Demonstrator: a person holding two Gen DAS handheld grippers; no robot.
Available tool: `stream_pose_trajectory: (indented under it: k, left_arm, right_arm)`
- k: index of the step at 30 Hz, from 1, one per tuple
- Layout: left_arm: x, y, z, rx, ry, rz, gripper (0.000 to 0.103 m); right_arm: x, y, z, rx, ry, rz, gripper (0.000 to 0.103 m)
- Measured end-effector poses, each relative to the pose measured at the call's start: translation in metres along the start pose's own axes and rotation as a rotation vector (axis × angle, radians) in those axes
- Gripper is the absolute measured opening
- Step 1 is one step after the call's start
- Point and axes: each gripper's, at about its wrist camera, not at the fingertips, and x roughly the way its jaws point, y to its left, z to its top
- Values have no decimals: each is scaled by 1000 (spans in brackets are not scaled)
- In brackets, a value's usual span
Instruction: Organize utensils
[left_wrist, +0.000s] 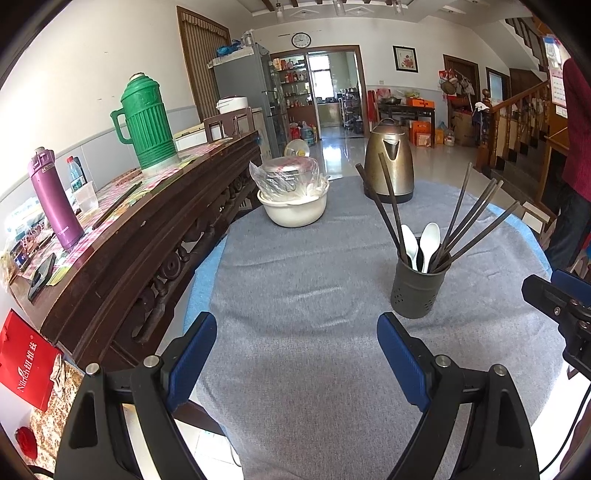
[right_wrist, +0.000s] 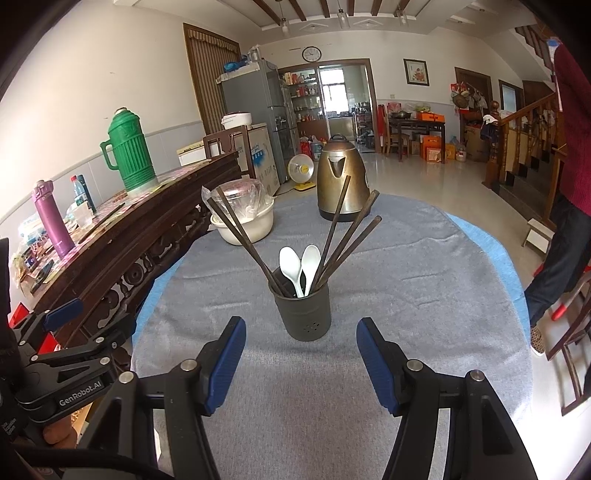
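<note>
Chopsticks and two white spoons all stand in the dark cup in the middle of the desk, on the gray cloth, and I see nothing loose left to pick up. My right gripper is wide and holds nothing, right in front of the cup, and my left gripper is wide and holds nothing too, with the cup off to its right. I think the job is almost done, so I should go slow and keep both away from the leaning sticks, because one bump could tip the cup.
</note>
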Motion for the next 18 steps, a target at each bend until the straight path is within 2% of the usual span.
stream_pose_trajectory:
  k: [18]
  left_arm:
    - [6,-16,7,19,15,19,89]
  right_arm:
    - [11,-15,1,41,4,17,66]
